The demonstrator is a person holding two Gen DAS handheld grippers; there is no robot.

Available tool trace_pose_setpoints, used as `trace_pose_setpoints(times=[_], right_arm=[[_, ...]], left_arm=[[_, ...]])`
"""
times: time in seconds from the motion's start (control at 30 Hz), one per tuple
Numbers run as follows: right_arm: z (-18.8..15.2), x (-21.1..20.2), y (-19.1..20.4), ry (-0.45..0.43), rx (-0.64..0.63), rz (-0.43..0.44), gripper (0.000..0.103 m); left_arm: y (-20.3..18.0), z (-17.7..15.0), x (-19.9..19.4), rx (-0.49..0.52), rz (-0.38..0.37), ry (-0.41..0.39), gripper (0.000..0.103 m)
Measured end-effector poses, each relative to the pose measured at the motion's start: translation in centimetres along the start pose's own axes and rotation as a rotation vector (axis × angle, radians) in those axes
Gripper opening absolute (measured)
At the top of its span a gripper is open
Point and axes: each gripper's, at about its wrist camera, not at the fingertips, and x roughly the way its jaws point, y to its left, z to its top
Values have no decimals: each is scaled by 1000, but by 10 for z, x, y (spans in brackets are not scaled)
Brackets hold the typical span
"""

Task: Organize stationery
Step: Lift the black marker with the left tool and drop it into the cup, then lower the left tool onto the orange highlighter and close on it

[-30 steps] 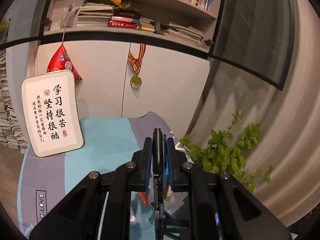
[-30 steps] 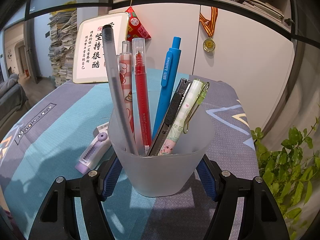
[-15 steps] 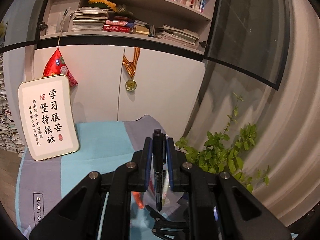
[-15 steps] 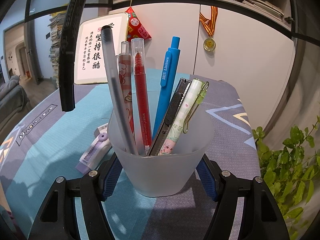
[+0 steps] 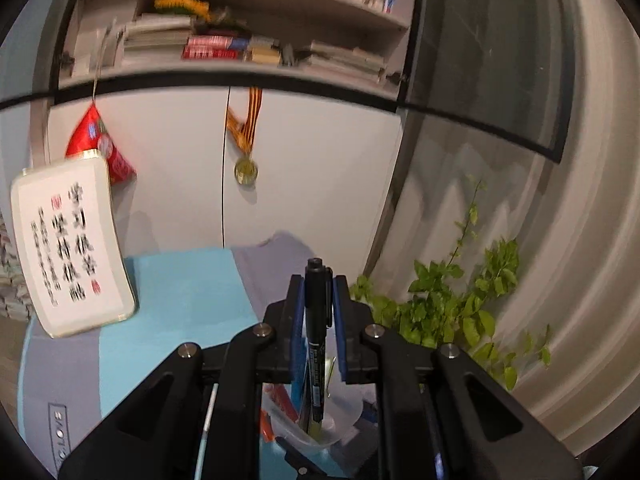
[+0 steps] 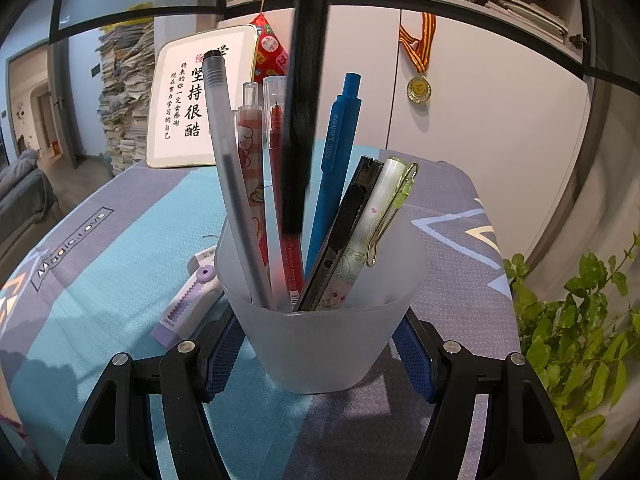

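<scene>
My left claw (image 5: 318, 300) is pinching a black marker (image 5: 316, 320) upright, its lower end dipping into the cup (image 6: 328, 344); my right claw (image 6: 320, 356) is gripping that cup of pens on the surface (image 6: 120, 248), an eraser (image 6: 188, 300) just beside

blue pen (image 6: 335, 168): "Linhua" on its clip | white sign (image 6: 200, 98) at 10 o'clock: big words 坚持很酷, small lines too tiny to read | desk cloth (image 6: 72, 240) at 9 o'clock: "Magic.Love" in a box | black marker (image 5: 316, 344): label words too blurry | red pen (image 6: 289, 256): print too small
</scene>
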Motion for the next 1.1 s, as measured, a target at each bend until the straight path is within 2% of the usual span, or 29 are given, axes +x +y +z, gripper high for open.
trace_pose_setpoints(times=[0.07, 0.33, 0.4, 0.57, 0.73, 0.83, 0.93, 1.03, 1.1], right_arm=[[0, 0, 0, 0, 1, 1, 72], [0, 0, 0, 0, 0, 0, 72], [0, 0, 0, 0, 0, 0, 72], [0, 0, 0, 1, -1, -2, 72], [-1, 0, 0, 3, -1, -3, 72], [-1, -1, 0, 3, -3, -5, 72], [-1, -1, 0, 3, -4, -5, 72], [-1, -1, 0, 4, -3, -5, 72], [-1, -1, 0, 3, -4, -5, 72]], left_arm=[[5, -7, 8, -11, -3, 41, 12], [8, -22, 11, -7, -34, 123, 13], [9, -23, 6, -4, -37, 125, 16], [9, -26, -12, 25, -19, 109, 33], [21, -29, -27, 23, 16, 108, 40], [35, -35, -29, 21, 64, 114, 40], [52, -51, -14, 1, 115, 199, 40], [66, -72, 6, -40, 124, 302, 40], [71, -81, 18, -54, 142, 339, 39]])
